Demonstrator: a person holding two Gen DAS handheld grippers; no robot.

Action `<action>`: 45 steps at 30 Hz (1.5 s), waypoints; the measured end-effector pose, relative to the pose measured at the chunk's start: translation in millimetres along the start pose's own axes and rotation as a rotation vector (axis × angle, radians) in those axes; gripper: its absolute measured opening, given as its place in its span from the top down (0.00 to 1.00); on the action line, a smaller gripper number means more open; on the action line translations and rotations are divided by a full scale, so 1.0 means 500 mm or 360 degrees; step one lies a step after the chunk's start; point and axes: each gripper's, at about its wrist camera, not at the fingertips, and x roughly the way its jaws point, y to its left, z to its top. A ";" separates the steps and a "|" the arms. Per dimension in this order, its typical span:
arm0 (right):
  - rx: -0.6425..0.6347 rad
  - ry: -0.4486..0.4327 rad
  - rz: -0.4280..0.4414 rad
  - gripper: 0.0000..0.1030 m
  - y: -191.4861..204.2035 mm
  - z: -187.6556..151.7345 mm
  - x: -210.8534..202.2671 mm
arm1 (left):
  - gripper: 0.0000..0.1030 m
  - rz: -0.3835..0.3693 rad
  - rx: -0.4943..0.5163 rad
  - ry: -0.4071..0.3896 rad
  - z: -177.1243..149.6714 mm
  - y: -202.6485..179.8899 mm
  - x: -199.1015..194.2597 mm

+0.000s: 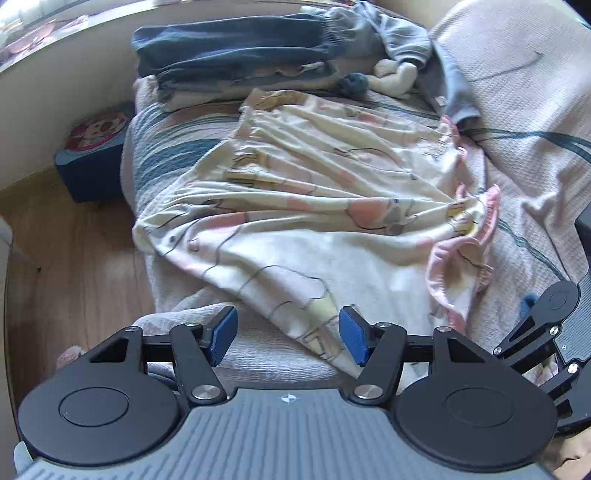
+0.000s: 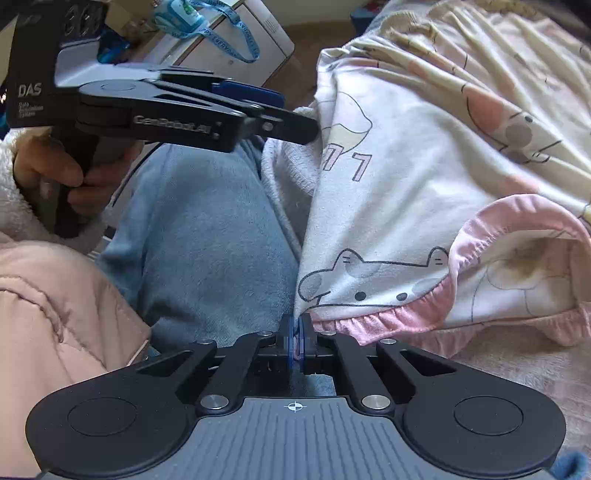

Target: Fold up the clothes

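Observation:
A cream cartoon-print garment (image 1: 314, 206) with pink frilled trim (image 1: 443, 254) lies crumpled on the bed cover (image 1: 517, 110). My left gripper (image 1: 288, 332) hovers open at its near corner. The cloth runs between the blue pads (image 1: 223, 332) and neither pad presses on it. In the right wrist view the same garment (image 2: 406, 184) fills the right half. My right gripper (image 2: 295, 332) is shut on its hem beside the pink trim (image 2: 388, 317), a sliver of pink cloth showing between the pads. The left gripper (image 2: 291, 114) shows at upper left, held by a hand (image 2: 48, 166).
A stack of folded dark blue clothes (image 1: 229, 55), a grey garment (image 1: 406, 33) and a white plush toy (image 1: 395, 74) lie at the far end of the bed. A blue stool (image 1: 92, 147) stands on the wooden floor (image 1: 74, 240). The person's blue-trousered leg (image 2: 207, 229) is beside the bed edge.

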 end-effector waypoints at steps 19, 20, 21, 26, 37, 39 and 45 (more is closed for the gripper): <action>0.0030 -0.0684 -0.0569 0.66 -0.187 0.178 -0.237 | 0.30 0.0240 -0.0338 0.0061 0.113 0.148 0.098; 0.0031 -0.0706 -0.0619 0.66 -0.206 0.198 -0.240 | 0.31 0.0233 -0.0341 0.0065 0.116 0.149 0.100; 0.0036 -0.0721 -0.0647 0.66 -0.235 0.221 -0.241 | 0.33 0.0224 -0.0343 0.0071 0.117 0.150 0.103; -0.0194 -0.0720 -0.0693 0.66 -0.261 0.349 -0.192 | 0.57 0.0192 -0.0372 0.0077 0.124 0.158 0.117; -0.0420 -0.0491 -0.0733 0.66 -0.313 0.536 -0.069 | 0.39 0.0259 -0.0551 0.0133 0.150 0.230 0.180; -0.0404 -0.0436 -0.0754 0.64 -0.323 0.549 -0.051 | 0.40 0.0223 -0.0576 0.0140 0.152 0.238 0.198; -0.0350 -0.0393 -0.0760 0.65 -0.341 0.557 -0.016 | 0.84 0.0103 -0.0617 0.0036 0.153 0.237 0.198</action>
